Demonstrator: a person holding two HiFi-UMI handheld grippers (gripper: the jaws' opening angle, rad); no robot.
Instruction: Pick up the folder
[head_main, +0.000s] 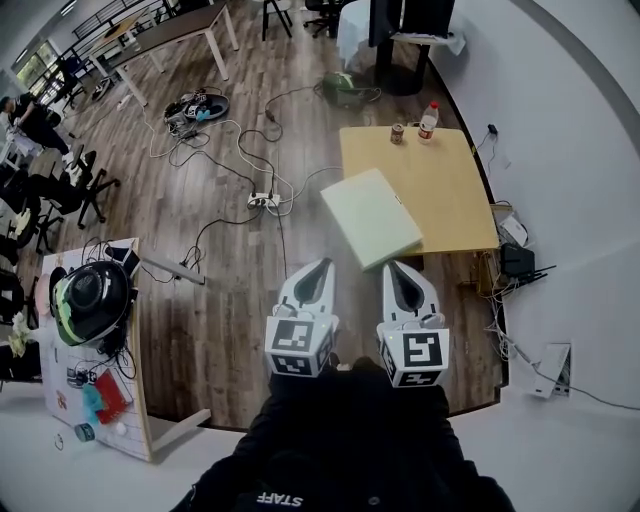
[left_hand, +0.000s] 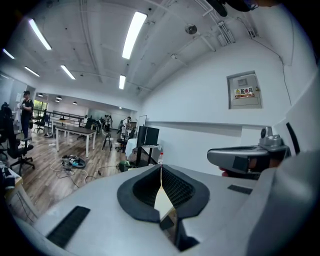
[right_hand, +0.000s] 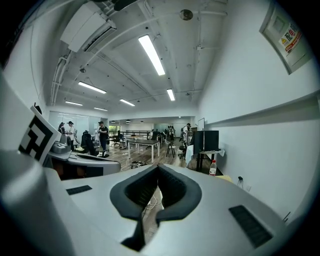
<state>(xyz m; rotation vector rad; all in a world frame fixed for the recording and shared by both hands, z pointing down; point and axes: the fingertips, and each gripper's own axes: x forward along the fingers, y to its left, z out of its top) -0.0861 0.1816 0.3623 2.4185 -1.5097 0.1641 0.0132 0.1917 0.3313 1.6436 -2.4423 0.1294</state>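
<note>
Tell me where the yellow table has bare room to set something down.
Free: the table middle and right side, between the folder and the right edge, back to the bottle. Crowded: far edge with can and bottle; near-left corner under the folder.

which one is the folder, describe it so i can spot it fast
Find the small yellow-topped table by the white wall on the right of the head view. The folder is the pale green flat rectangle lying askew on its near left corner, overhanging the edge. The bottle and can at the far edge are small and upright.
</note>
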